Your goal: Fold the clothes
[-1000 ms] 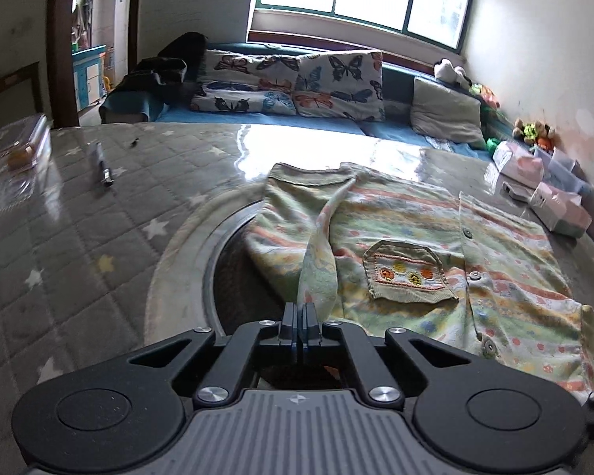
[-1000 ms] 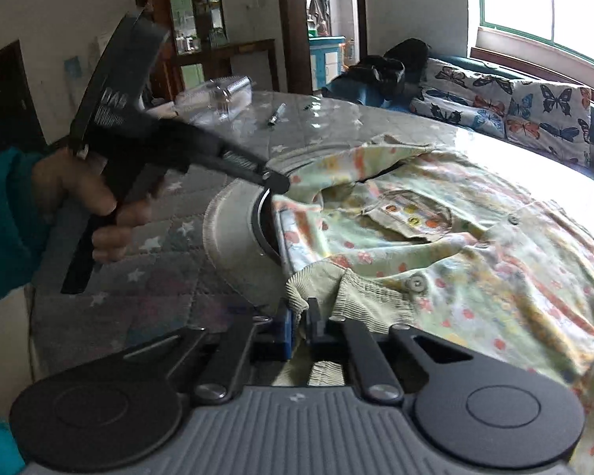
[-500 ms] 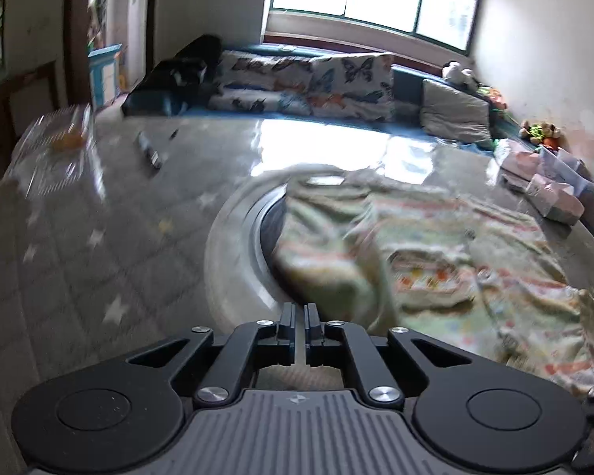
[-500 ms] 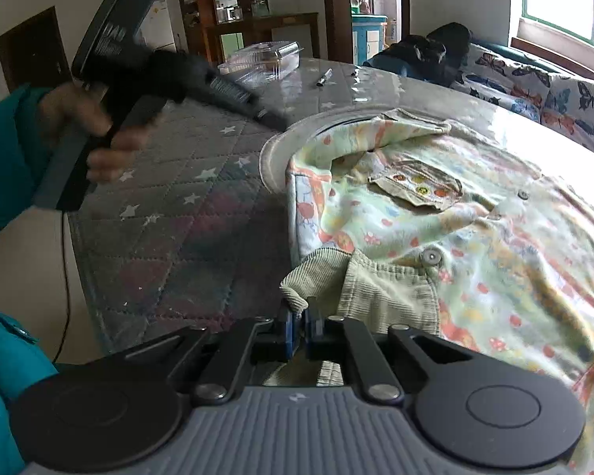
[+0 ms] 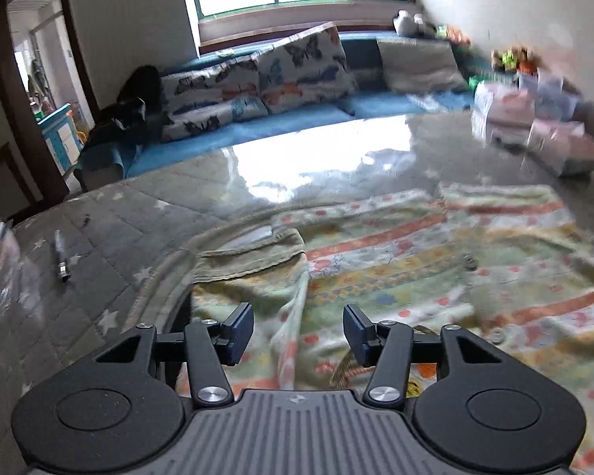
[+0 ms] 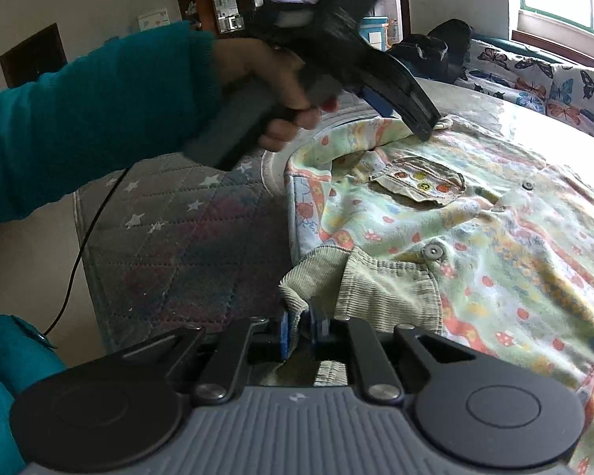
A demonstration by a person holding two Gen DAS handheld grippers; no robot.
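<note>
Left gripper (image 5: 298,332) has let go, jaws now apart over the sleeve. Right gripper (image 6: 299,330) pinches the collar of the child's shirt (image 6: 475,229) on the table (image 6: 186,237). Soft, limp: grip hems.

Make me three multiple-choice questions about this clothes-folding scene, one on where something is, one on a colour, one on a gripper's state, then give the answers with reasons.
1. Where does the pen lie?
A. On the quilted table cover, left of the shirt
B. On the shirt's pocket
C. On the sofa

2. What colour is the sleeve of the person's arm?
A. Red
B. Teal
C. White

3. How is the right gripper?
A. Wide open above the table
B. Shut on nothing
C. Shut on the shirt's collar

Answers:
1 A: in the left wrist view the pen rests on the star-patterned table cover, apart from the shirt.
2 B: the knit sleeve is teal.
3 C: its blue pads pinch the corduroy collar; the left gripper is the open one.
</note>
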